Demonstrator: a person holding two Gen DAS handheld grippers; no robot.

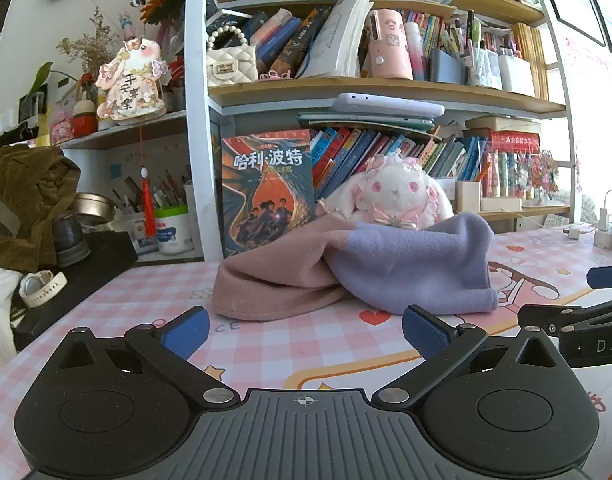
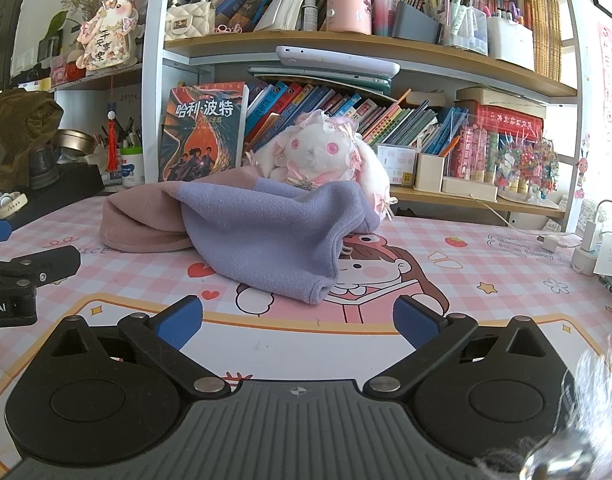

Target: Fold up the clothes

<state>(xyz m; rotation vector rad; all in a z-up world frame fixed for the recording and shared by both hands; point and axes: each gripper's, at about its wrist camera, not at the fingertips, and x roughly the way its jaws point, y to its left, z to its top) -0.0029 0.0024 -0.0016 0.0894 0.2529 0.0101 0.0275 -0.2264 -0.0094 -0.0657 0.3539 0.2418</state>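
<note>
Both the left gripper (image 1: 304, 330) and right gripper (image 2: 298, 320) hover with jaws apart, near a crumpled pink-and-lilac garment (image 1: 386, 268), possibly a fleece top, on the desk mat (image 1: 266, 344).

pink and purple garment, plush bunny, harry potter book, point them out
pink and purple garment (image 1: 410, 268), left wrist view, on its purple half
plush bunny (image 2: 318, 148), right wrist view, on its white face
harry potter book (image 1: 266, 192), left wrist view, on its front cover

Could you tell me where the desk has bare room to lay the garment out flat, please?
The free patch is the desk mat between the crumpled pink-and-purple garment and both open grippers, left gripper and right gripper. More lies right of the garment, up to the chargers. It is crowded behind, around the plush rabbit and bookshelf.
</note>
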